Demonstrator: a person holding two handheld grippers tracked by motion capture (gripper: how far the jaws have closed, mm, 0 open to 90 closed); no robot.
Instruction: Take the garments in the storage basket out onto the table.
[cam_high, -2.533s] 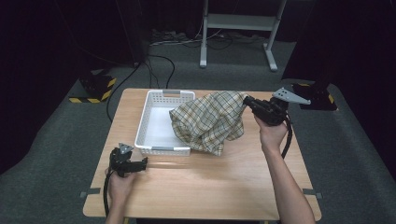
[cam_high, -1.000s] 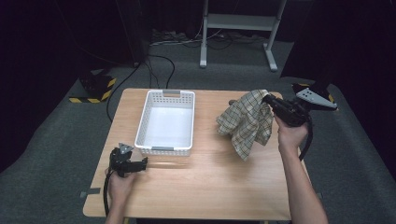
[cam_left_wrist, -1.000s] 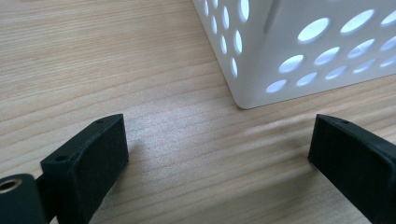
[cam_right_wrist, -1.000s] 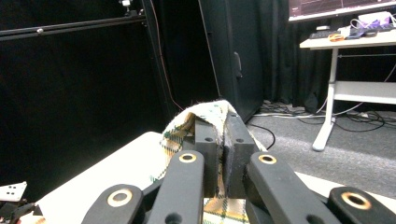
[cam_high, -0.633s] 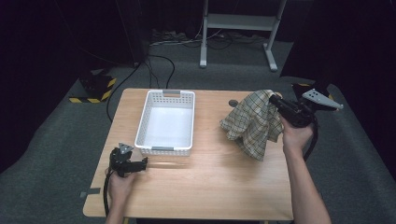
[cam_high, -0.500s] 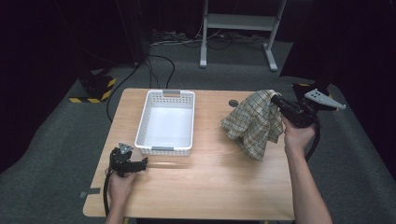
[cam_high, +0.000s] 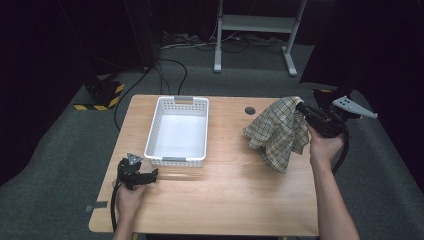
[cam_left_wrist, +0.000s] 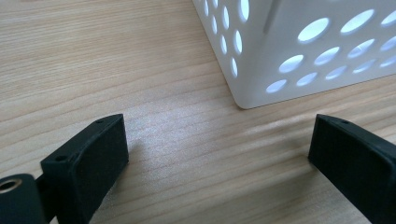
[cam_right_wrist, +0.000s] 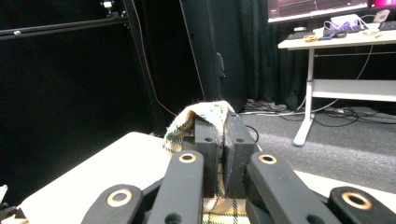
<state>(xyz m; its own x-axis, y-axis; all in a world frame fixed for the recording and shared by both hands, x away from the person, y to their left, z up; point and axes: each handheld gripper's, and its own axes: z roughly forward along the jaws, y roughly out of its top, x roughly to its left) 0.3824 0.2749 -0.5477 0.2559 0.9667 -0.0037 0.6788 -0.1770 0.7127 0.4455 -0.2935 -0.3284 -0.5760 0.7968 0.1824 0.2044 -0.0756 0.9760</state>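
The plaid cloth (cam_high: 278, 135) hangs off the right gripper (cam_high: 302, 109) at the right side of the counter (cam_high: 225, 200) — pinched by its top edge, the rest of it draped down in loose folds, its lower corner down at the wood; whether it touches is hard to say. It is a cream-and-dark check, and it sits well apart from the white basket (cam_high: 178, 131). In the right gripper view the two black jaws are pressed together on a fold of the cloth (cam_right_wrist: 201, 114), with the fabric bunched over their tips and more of it showing below between the arms. The person's right hand (cam_high: 326, 145) holds that gripper raised above the counter's right edge, the grey three-cornered plate (cam_high: 354, 107) sticking out to the right.

Over to the basket — it stands on the left half of the counter, long side running away from the person, perforated walls, nothing inside it. A round hole (cam_high: 250, 110) in the counter lies between basket and cloth, near the far edge.

Down at the near left corner the left gripper (cam_high: 150, 174) rests low over the wood in the person's left hand (cam_high: 128, 192). In the left gripper view its jaws stand wide apart with nothing between them, pointed at the basket's near corner (cam_left_wrist: 252, 88), close but not touching.
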